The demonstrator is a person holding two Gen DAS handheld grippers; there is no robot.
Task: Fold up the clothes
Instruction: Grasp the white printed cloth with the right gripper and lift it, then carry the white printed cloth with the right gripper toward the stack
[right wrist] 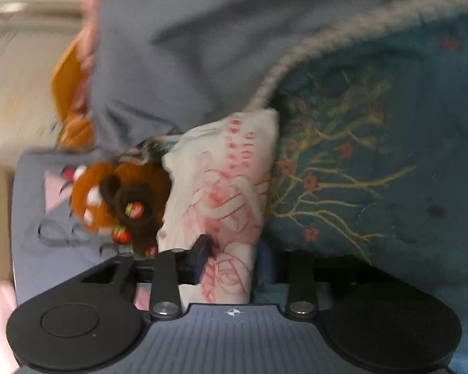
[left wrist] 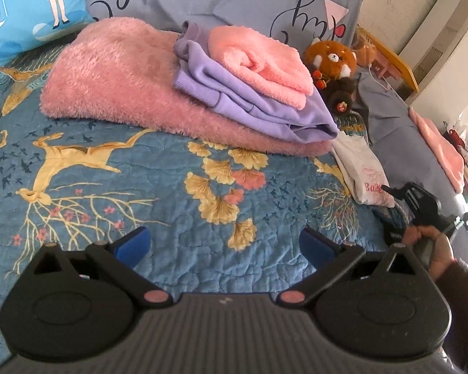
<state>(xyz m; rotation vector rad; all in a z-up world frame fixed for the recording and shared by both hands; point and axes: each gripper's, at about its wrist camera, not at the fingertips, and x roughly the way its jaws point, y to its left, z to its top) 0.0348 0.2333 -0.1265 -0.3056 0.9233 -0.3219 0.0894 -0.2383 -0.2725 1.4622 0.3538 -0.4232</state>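
A folded stack lies at the back of the bed: a fluffy pink blanket (left wrist: 115, 84), a purple garment (left wrist: 240, 103) on it, and a pink towel (left wrist: 259, 59) on top. My left gripper (left wrist: 224, 246) hovers open over the blue quilt (left wrist: 140, 171), nothing between its blue pads. At the right lies a white cloth with red print (left wrist: 365, 171). My right gripper (left wrist: 393, 191), held by a hand (left wrist: 433, 246), reaches its edge. In the blurred right wrist view the right gripper (right wrist: 232, 255) has this white cloth (right wrist: 221, 187) running between its fingers, which press on both sides.
A red panda plush (left wrist: 330, 59) (right wrist: 118, 193) sits beside the white cloth. A grey-blue duvet (left wrist: 399, 124) (right wrist: 202, 46) is heaped to the right with a pink cloth (left wrist: 443, 149) on it. Printed pillows (left wrist: 31, 9) line the headboard side.
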